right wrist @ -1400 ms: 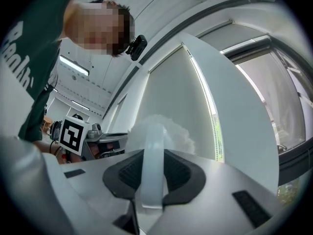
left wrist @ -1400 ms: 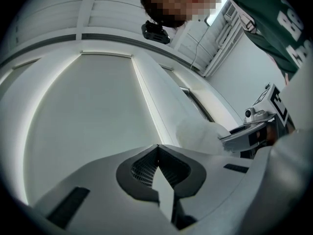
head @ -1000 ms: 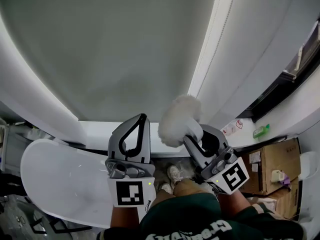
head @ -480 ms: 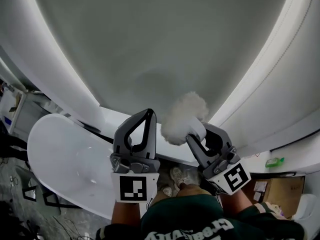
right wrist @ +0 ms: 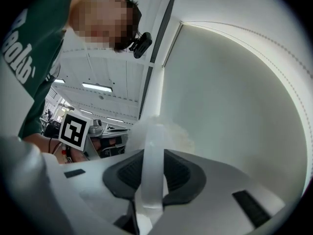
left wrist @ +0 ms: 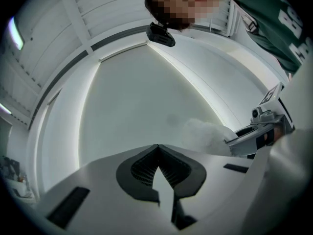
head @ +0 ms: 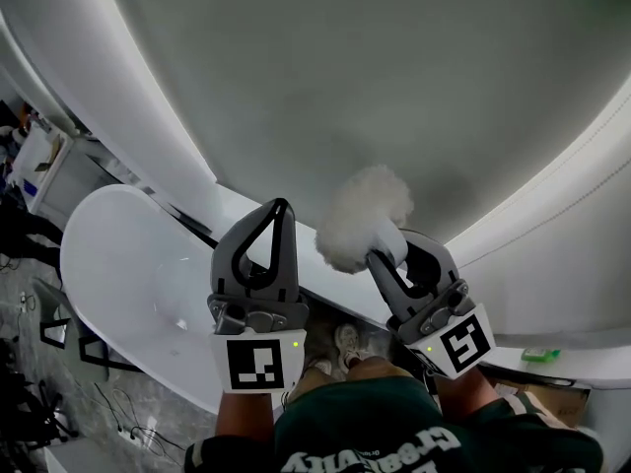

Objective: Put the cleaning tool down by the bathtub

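From above, the handle of the cleaning tool is buried in the right claw; the bathtub is cut off at its far end

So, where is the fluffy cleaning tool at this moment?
The cleaning tool is right of centre in the head view, its handle clamped in the right gripper, fluffy head towards the bathtub, beside the left gripper.

Soft, even light fills the big smooth grey tub hollow ahead of my right claw, and its rims glare white. Left of that claw, long ceiling strip lamps glow. Both claw views bow and blacken at the corners, and the fluffy white duster just beyond it blurs.
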`<state>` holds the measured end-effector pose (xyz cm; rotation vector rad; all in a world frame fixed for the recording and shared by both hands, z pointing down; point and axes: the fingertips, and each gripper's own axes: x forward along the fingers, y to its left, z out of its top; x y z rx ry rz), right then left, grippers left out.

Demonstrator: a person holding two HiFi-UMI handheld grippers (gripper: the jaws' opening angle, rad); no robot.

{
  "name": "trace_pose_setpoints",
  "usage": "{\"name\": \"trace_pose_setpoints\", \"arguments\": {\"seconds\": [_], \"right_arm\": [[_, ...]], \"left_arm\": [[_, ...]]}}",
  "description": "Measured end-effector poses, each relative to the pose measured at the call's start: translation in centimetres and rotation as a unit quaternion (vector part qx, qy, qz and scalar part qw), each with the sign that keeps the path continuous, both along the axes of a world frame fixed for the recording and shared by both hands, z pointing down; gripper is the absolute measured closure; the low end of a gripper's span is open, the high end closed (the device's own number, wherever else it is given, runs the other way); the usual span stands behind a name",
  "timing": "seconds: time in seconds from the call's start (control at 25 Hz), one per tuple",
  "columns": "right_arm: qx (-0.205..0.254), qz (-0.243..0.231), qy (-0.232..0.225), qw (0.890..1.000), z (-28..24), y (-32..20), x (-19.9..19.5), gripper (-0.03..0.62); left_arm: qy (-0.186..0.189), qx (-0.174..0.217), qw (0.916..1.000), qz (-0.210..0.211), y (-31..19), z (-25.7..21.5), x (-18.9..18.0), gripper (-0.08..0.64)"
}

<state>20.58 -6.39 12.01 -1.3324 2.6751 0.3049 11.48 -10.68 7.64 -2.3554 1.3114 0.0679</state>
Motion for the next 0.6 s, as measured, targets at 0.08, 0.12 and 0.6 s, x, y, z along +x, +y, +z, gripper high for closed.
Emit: {"name": "trace_pose_setpoints", "arguments": {"seconds": [0.08,0.12,0.6], "right_arm": [[-0.007,-0.011,-0.003,1.000,-0.2,-0.1,-0.2,0.499],[-0.010,-0.016,-0.005,1.000,0.0,-0.2,-0.3,0.499],[-0.064,-0.061,-0.023,0.996,4.1,-1.6,-1.9,0.499]], "left_arm": [[0.008,-0.002,0.9996,-0.026,-0.3,-0.4,-0.8,0.554],[0.012,-0.002,0.9992,-0.037,-0.5,-0.4,-1.1,0.554],[-0.014,-0.034,0.9933,-0.110,-2.2,3.5,-2.9,0.554]]}}
